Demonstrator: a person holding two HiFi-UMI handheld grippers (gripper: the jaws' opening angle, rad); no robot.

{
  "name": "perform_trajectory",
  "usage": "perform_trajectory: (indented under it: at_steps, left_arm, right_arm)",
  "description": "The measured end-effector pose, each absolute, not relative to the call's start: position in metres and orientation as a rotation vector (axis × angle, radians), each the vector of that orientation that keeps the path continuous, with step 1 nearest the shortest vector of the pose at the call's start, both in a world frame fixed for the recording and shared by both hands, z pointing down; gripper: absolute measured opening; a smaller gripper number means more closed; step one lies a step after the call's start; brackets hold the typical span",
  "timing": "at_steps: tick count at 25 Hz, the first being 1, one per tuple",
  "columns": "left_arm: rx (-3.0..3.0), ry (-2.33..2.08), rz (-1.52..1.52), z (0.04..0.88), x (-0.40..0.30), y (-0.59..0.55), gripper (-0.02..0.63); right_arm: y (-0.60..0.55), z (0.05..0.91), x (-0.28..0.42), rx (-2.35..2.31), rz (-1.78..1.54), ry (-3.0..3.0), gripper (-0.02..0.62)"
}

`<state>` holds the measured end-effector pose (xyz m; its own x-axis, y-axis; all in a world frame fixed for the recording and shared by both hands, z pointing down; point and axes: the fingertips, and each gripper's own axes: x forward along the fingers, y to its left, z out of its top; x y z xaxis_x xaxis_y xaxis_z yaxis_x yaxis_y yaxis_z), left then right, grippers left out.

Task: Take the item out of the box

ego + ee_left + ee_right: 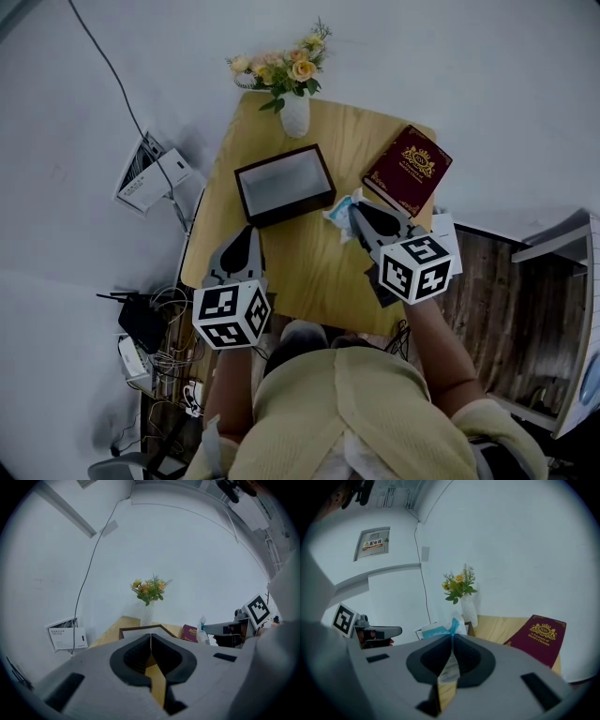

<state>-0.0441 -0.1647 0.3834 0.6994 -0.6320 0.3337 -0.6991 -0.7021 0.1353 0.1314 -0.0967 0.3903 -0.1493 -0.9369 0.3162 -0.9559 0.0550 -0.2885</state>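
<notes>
An open dark-rimmed box (284, 184) with a pale grey inside lies on the wooden table (309, 272), left of centre. My right gripper (354, 211) hovers just right of the box, shut on a small pale-blue and white packet (339, 207). In the right gripper view the packet (440, 631) sticks out past the closed jaws of the right gripper (452, 637). My left gripper (247, 232) sits at the table's front left, short of the box, shut with nothing in it. From the left gripper view, the left gripper (151, 635) points at the box's (140, 629) near rim.
A white vase of flowers (294, 112) stands at the table's far edge. A dark red book (407, 170) lies at the far right corner. White devices (150, 174) and cables (155, 323) lie on the floor to the left.
</notes>
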Motion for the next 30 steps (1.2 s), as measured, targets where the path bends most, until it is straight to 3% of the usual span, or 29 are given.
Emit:
perform_trajectory:
  at_steps: [30]
  left_arm:
    - [2.654, -1.044, 0.392, 0.3851, -0.0387, -0.1744, 0.023]
  right_arm:
    - [-0.1069, 0.3896, 0.1328, 2.022, 0.680, -2.242, 0.037]
